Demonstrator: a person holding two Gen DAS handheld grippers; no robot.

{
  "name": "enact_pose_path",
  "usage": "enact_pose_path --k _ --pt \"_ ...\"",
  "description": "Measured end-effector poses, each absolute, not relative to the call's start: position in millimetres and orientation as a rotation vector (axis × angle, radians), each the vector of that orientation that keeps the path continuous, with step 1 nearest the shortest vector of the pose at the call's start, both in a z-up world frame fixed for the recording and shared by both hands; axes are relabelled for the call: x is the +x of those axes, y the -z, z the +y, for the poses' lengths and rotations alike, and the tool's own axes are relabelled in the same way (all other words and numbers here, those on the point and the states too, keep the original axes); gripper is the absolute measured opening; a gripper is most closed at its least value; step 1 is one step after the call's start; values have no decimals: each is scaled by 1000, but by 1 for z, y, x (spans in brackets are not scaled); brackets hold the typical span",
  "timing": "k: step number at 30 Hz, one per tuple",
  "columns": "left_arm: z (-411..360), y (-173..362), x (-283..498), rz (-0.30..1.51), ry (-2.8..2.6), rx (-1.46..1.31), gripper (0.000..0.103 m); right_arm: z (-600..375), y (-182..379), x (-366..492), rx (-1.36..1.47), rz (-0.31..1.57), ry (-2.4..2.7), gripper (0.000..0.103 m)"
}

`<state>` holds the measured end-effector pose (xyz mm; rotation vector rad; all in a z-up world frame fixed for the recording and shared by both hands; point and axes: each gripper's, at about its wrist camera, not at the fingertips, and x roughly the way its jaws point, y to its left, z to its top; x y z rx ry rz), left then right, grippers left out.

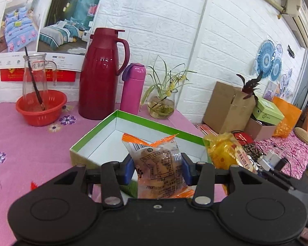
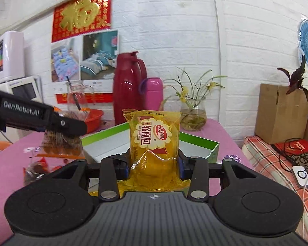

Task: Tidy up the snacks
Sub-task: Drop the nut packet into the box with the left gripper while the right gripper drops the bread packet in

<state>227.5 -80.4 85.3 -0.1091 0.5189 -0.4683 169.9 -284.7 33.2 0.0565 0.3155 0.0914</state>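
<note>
Snack packets held over green-rimmed box

Left wrist view: the left gripper (image 1: 157,169) had its jaws pinched on one orange-edged bread packet (image 1: 161,167), gripped at its two sides. The packet stood with its long axis running away from the camera, its crimped orange end pointing up toward the open green-rimmed box (image 1: 104,131) just beyond it. A yellow soft-bread packet (image 1: 225,151) hung at the right, near the box's right rim. The box sat on a pink flowered tablecloth (image 1: 30,143) against a white brick wall. Behind it stood one dark red thermos jug (image 1: 101,75), one pink flask (image 1: 132,88), one glass vase of plants (image 1: 162,104), and one glass pitcher (image 1: 36,75) in a red plastic basket (image 1: 41,107).

Right wrist view: the right gripper (image 2: 153,166) had its jaws clamped on the yellow soft-bread packet (image 2: 154,141), upright, long axis vertical, printed face toward the camera, in front of the box (image 2: 199,143). At left the left gripper (image 2: 65,126) held the orange-edged packet (image 2: 60,145) above the tablecloth (image 2: 10,164). One cardboard carton (image 2: 281,112) stood at right, beside a plaid cloth (image 2: 262,160).
</note>
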Motion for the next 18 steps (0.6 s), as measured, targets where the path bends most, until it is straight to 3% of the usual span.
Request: enact_pose_path --k 6,8,9,10,11,18 --pt "-99 -66 283 544 456 -123 30 -294 -18 215 47 351 -109 70" --pt "-106 -56 299 553 448 -116 37 -296 -9 228 41 354 -131 78" --pt "-109 -49 305 554 435 -109 49 -296 -3 234 25 360 -142 87" --pt "-110 -44 308 558 414 -105 92 -295 1 238 2 368 -137 103" --pt "-111 -38 311 560 388 -107 103 -295 4 238 -18 366 -119 103" --pt "-115 -33 314 570 341 -88 103 -309 -7 215 -40 312 -161 103"
